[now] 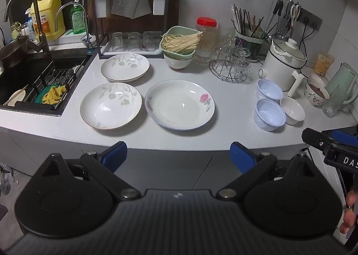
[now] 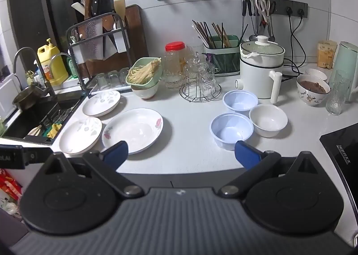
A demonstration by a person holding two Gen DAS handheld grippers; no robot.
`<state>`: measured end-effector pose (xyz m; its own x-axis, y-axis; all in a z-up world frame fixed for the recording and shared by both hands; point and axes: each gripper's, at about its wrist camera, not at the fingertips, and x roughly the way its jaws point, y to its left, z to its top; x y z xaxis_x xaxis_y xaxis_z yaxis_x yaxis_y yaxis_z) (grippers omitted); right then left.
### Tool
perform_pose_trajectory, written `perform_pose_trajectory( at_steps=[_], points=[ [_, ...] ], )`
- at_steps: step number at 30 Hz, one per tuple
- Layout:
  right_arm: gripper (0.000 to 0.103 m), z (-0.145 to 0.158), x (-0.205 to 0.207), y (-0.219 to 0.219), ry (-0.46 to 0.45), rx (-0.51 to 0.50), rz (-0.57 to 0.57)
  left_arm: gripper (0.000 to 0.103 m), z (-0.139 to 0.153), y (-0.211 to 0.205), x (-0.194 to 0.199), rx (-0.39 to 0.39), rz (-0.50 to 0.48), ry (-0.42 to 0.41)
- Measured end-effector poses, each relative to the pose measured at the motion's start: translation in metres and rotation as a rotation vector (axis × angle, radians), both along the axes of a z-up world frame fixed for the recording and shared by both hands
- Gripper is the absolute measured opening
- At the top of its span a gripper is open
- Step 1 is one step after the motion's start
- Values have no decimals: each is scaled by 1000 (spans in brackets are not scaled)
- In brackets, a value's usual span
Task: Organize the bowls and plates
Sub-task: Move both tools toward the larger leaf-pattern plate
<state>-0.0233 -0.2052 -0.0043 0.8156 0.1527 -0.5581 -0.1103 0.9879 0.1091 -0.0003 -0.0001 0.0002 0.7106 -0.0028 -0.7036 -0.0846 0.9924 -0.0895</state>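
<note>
Three plates lie apart on the white counter: a pink-flower plate (image 1: 179, 104) (image 2: 133, 130), a grey-leaf plate (image 1: 111, 106) (image 2: 80, 135) to its left, and a second grey-leaf plate (image 1: 124, 67) (image 2: 101, 102) behind. To the right stand two pale blue bowls, the near one (image 1: 270, 115) (image 2: 231, 130) and the far one (image 1: 269, 89) (image 2: 240, 100), and a white bowl (image 1: 292, 110) (image 2: 268, 120). My left gripper (image 1: 178, 156) is open and empty, off the counter's front edge. My right gripper (image 2: 180, 153) is open and empty, just before the near blue bowl.
A sink (image 1: 33, 84) with rack and cloth lies left. At the back stand a dish rack (image 1: 129, 15), a green basket of noodles (image 1: 179, 41) on a bowl, a glass stand (image 1: 232, 67) and a white cooker (image 1: 284, 62). An induction hob (image 2: 344, 149) is at right.
</note>
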Motion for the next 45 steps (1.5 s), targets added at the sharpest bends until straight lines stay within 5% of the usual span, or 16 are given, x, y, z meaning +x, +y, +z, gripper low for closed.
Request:
perform_pose_trajectory(
  at_steps=[45],
  points=[
    [103,-8,-7,5,24,-15,-13,100,-21,3,1,-9,-11,35]
  ],
)
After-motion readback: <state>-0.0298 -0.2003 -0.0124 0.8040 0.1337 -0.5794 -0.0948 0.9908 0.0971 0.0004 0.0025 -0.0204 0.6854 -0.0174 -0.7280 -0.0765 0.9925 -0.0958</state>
